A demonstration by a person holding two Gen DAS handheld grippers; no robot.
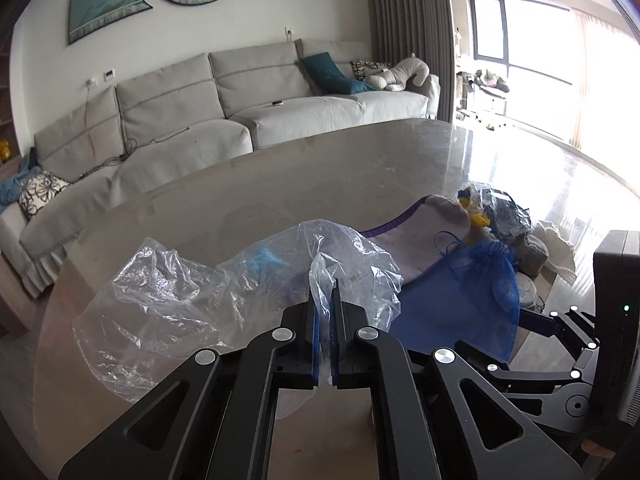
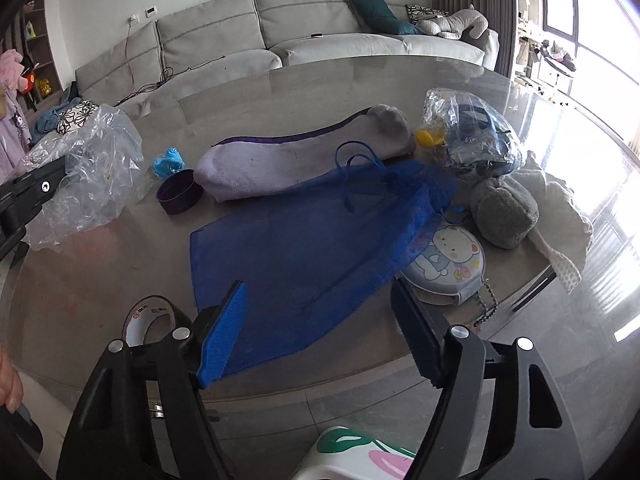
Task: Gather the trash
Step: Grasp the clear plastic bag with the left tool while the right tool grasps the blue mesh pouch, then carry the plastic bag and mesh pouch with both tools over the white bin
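We had the left gripper [image 1: 325, 312] clamped on the clear plastic bag [image 1: 168, 292] (jaws fully closed on the film). Right gripper [image 2: 316, 332] jaws stood apart over the blue mesh bag [image 2: 304, 240] on the tabletop [image 2: 100, 280], gripping nothing.

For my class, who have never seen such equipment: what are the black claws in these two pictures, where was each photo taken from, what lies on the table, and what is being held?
There is no robot: a person carries a hand-held gripper in each hand, and a fisheye camera on each looks along its two fingers.

The left picture comes from the left hand-held gripper. Its jaws are shut on a clear plastic bag.

The right picture comes from the right hand-held gripper. Its jaws stand open on either side of the near edge of a blue mesh bag, not pressing on it.

On the round table also lie a pale sock, a dark ring, a small crumpled blue item, a filled clear bag, a grey plush item, a round bear pouch, white cloth and a tape roll.
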